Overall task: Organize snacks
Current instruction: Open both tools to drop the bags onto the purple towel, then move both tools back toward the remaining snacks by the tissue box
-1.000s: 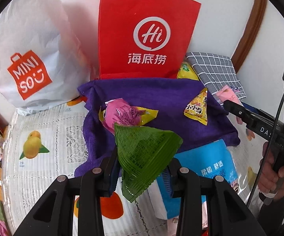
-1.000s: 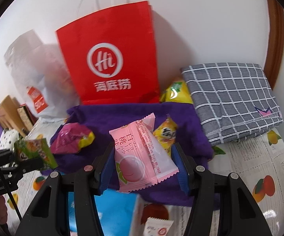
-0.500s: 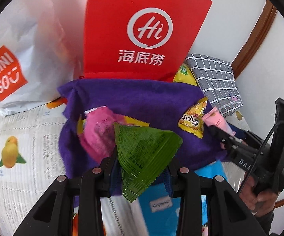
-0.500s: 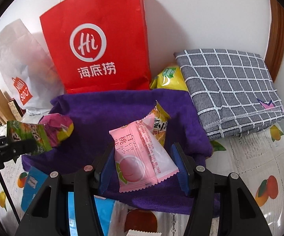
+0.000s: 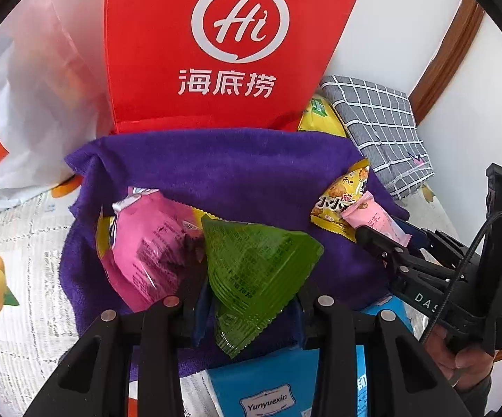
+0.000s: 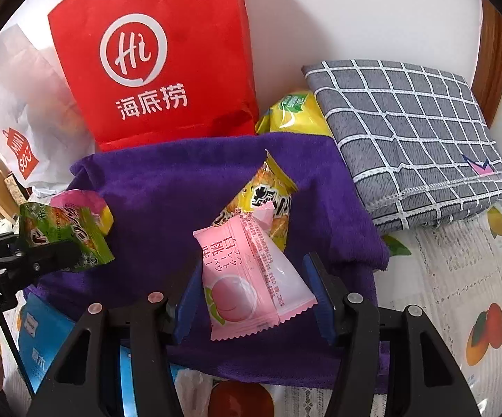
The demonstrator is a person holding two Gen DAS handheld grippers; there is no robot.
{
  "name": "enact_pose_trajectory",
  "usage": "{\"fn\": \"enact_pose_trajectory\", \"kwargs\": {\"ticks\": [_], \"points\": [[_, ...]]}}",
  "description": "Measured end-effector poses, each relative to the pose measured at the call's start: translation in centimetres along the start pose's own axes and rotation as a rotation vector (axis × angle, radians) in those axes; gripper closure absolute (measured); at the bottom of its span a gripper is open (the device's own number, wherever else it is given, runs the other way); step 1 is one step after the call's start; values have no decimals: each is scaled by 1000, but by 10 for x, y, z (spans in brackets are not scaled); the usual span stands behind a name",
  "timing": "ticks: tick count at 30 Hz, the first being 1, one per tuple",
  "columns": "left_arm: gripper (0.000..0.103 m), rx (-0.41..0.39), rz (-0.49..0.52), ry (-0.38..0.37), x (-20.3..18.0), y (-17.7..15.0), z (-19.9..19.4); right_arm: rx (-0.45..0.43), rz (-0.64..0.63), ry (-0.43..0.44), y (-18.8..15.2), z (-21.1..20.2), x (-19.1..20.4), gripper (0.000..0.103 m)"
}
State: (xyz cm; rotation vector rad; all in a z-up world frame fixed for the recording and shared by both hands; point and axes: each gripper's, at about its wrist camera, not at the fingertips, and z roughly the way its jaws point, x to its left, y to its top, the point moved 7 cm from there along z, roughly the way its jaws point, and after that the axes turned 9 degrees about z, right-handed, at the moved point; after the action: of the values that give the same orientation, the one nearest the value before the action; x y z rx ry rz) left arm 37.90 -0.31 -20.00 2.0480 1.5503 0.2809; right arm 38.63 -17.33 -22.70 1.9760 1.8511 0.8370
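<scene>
Risk: both grippers, left gripper (image 5: 251, 299) clamping the green packet (image 5: 256, 271) and right gripper (image 6: 254, 295) clamping the pink packet (image 6: 251, 278), hold crinkly wrappers that may slip before reaching the purple towel (image 6: 181, 180).

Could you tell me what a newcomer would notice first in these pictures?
Probably the tall red paper bag standing behind the purple cloth. Next, the left gripper pinching a green snack packet and the right gripper a pink peach-print packet above that cloth.
</scene>
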Motion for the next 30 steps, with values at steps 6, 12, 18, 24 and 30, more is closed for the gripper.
{"fn": "enact_pose_trajectory", "kwargs": {"ticks": [6,12,18,24,30], "points": [[67,7,5,-9,-1,0,1,1,12,22,1,-4,2,39],[49,4,-17,-9,1,1,-4,-19,4,32,2,-11,7,28],[37,-24,-34,4,-4,-3,-20,-35,41,29,-4,-24,6,27],[37,-45,-27,34,-12,-12,-45,-87,25,23,-8,-49,11,27],[37,-71,-16,40,-20,-32,-74,-126,-13,1,-22,-88,12,27]]}}
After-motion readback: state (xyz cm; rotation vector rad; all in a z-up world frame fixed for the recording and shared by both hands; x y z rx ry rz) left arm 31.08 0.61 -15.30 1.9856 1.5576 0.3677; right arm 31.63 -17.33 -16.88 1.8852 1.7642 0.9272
